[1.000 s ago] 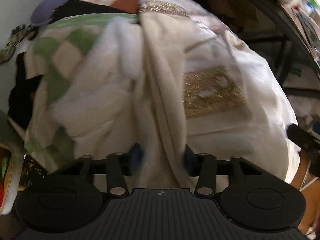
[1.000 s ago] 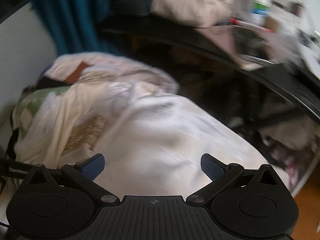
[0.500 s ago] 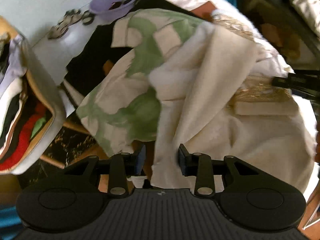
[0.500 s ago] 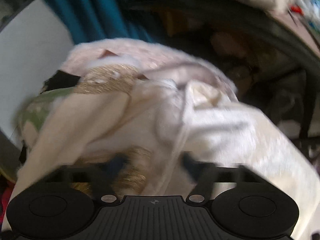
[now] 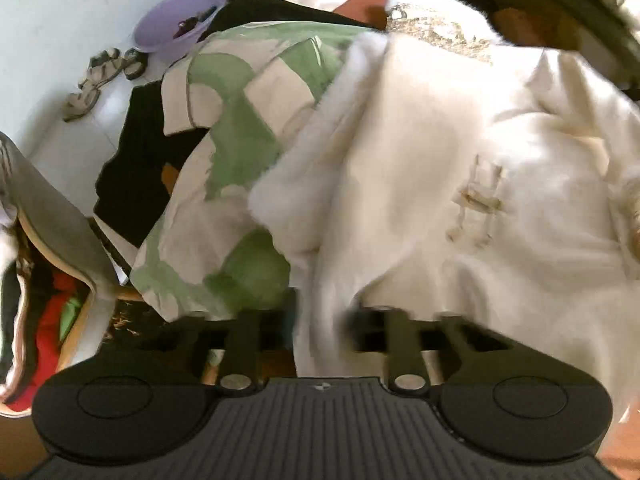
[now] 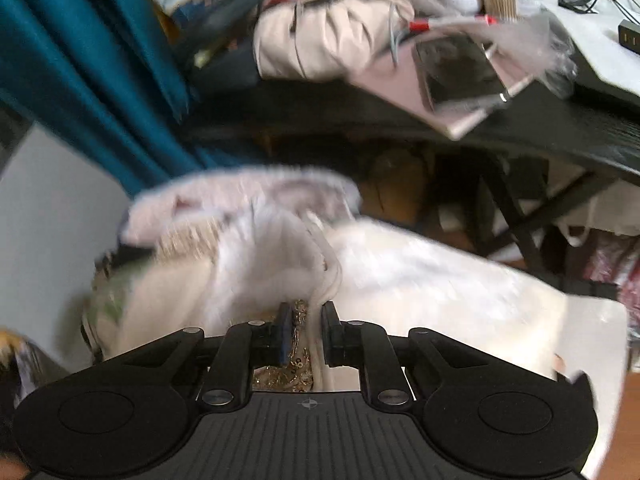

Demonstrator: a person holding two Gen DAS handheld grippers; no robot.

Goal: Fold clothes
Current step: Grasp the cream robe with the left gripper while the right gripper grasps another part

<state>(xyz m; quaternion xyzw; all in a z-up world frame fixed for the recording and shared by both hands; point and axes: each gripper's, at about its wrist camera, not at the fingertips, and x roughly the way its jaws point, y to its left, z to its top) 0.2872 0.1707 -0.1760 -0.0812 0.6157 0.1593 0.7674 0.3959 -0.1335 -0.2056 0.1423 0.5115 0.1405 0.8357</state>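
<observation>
A cream garment (image 5: 440, 200) with gold sequin trim (image 5: 440, 36) lies bunched on top of a heap of clothes. In the left wrist view my left gripper (image 5: 320, 320) is closing its jaws, and a fold of that cream cloth fills the gap between them. The right wrist view shows the same cream garment (image 6: 420, 280), blurred. There my right gripper (image 6: 307, 328) is shut on a gathered edge of it, with gold trim (image 6: 298, 320) showing between the pads.
Under the cream garment lie a green-and-cream patterned cloth (image 5: 240, 140) and a black garment (image 5: 136, 168). A bin of clothes (image 5: 52, 216) stands at the left, near a purple bowl (image 5: 180, 20) and sandals (image 5: 100, 76). Behind are a teal curtain (image 6: 80, 80) and a cluttered black desk (image 6: 560, 128).
My right gripper went from wide open above the cloth to shut on its edge, and its view lifted. My left gripper narrowed onto the cream fold and shifted sideways over the pile.
</observation>
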